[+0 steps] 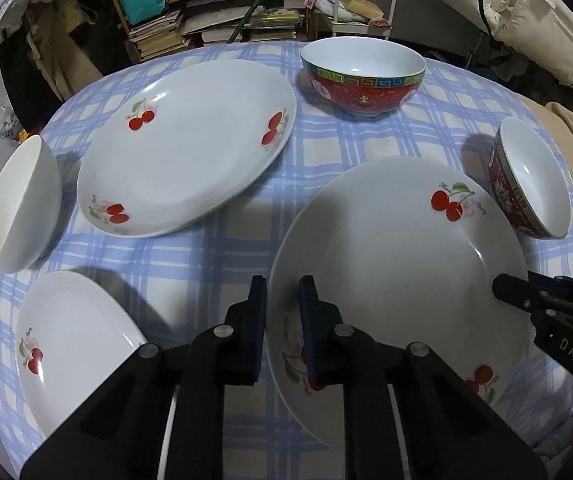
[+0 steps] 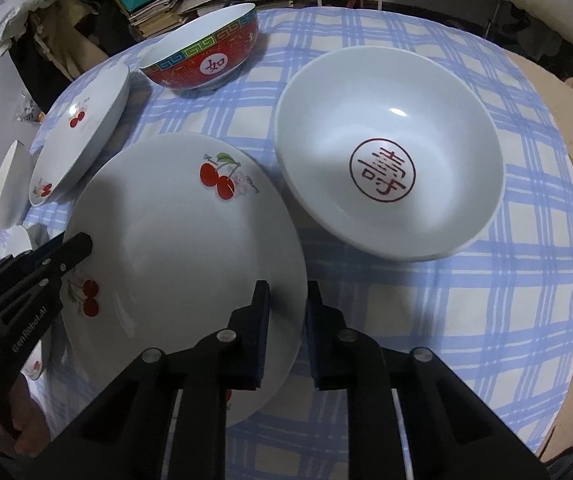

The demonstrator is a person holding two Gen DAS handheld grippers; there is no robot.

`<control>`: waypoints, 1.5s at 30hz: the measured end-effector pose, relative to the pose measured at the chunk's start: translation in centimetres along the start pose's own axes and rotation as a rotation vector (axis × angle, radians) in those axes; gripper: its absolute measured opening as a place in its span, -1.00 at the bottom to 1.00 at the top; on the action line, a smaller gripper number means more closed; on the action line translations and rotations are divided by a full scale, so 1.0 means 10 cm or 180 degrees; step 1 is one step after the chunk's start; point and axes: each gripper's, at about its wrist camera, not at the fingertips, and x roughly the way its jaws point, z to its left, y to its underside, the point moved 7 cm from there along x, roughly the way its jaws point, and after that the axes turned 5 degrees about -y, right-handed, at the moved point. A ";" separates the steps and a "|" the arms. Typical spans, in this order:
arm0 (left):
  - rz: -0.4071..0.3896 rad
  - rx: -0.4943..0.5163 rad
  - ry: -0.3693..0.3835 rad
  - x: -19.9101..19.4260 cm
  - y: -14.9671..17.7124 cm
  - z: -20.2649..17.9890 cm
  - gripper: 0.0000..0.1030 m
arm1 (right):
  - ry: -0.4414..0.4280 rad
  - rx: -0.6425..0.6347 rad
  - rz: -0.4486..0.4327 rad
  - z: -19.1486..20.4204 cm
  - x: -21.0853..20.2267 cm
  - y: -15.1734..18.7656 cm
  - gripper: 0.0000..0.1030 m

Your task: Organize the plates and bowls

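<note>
**A:** So what are the two grippers actually doing here?

**B:** Both are pinching the same cherry plate [image 1: 398,256], one on each side. The left gripper [image 1: 282,300] has its jaws nearly together with the plate's left rim between the pads. The right gripper [image 2: 288,300] does the same on the right rim, one pad over the plate and one outside it. From the left wrist view the right one pokes in at the plate's far-right edge.

**A:** What's the plate look like?

**B:** White, glossy, shallow, with three cherry prints around the inner rim: red cherries, green leaves, a pale pink blossom. It sits on the blue-and-cream checked tablecloth [image 1: 214,248], at the near middle of the table.

**A:** How many dishes total?

**B:** Three cherry plates: the pinched one, a second plate [image 1: 186,148] up and to its left, and a third plate [image 1: 74,352] left of it at the near edge. Three bowls, too. A plain white bowl [image 1: 20,208] is well left of the held plate. A big red bowl [image 1: 362,76] with a coloured key-pattern band is beyond it. A second red bowl [image 1: 530,180] is just beside its right rim, and in the right wrist view you can see its white inside with a red character in a circle.

**A:** Anything stacked?

**B:** Nope, every piece lies singly on the cloth.
</note>
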 end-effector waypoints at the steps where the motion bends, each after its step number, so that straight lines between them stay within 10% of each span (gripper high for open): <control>1: 0.0016 0.0002 0.0001 0.00 0.00 0.00 -0.68 | -0.0027 0.0020 0.0002 0.00 0.00 0.00 -0.64; 45: 0.0435 -0.0292 -0.0092 -0.37 0.78 0.25 -0.67 | -0.0204 -0.0314 0.0606 0.32 -0.07 0.65 -0.69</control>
